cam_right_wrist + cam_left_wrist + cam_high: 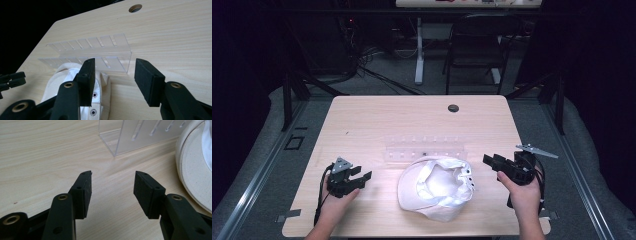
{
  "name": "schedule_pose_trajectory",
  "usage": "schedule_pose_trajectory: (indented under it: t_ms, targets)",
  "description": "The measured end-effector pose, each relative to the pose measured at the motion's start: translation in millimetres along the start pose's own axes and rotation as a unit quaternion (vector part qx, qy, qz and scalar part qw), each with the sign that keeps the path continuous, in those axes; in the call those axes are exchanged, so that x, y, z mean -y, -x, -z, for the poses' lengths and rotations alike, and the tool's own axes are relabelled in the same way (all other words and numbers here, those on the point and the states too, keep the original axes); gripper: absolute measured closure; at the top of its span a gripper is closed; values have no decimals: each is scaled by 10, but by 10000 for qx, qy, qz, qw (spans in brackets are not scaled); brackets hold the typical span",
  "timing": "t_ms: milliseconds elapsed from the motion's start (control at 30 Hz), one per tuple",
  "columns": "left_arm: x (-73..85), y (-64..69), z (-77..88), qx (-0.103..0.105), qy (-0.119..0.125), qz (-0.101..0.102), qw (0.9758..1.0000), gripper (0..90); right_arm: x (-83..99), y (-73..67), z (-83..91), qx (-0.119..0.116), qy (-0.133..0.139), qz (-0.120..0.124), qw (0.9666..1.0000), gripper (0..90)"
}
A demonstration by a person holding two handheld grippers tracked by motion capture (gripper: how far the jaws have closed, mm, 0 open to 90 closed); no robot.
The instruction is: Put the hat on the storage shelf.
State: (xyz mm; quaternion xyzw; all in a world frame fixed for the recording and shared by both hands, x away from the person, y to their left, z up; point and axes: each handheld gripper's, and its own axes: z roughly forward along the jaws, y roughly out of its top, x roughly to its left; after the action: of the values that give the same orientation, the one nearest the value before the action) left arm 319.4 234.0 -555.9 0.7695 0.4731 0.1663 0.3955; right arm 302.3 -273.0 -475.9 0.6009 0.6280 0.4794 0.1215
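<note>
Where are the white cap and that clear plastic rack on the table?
white cap [437, 187]: high view, on its upturned inside lining.
clear plastic rack [424, 149]: high view, on its slotted top, just behind the cap.

One white cap [436, 187], one clear slotted rack [426, 148], two hand-held grippers.

White cap [193, 167] cut off at right edge, left gripper view

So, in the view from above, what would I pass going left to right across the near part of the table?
Left gripper → white cap, lying upside down → right gripper. Both grippers are open and hold nothing.
</note>
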Motion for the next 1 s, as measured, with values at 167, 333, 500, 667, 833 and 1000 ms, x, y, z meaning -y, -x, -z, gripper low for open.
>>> schedule_pose_trajectory:
  t_ms: [167, 333, 500, 667, 833, 1000]
  targets:
    - [1, 5, -4, -6, 25, 0, 10000, 492, 9, 5, -21, -70, -114, -152, 9998, 516]
    - [1, 22, -6, 14, 21, -53, 10000, 492, 18, -17, -45, -154, -232, -199, 9994, 519]
    - [0, 40, -12, 46, -19, -81, 10000, 492, 29, -29, -58, -180, -306, -214, 9991, 517]
    - [3, 60, -28, 51, -33, -120, 9999, 492, 29, -42, -62, -236, -466, -330, 9981, 519]
    - [-1, 65, -32, 59, -31, -120, 9999, 492, 28, -80, -60, -435, -703, -455, 9955, 523]
    - [-3, 76, -41, 96, -58, -149, 9998, 492, 59, -63, -116, -575, -965, -555, 9921, 504]
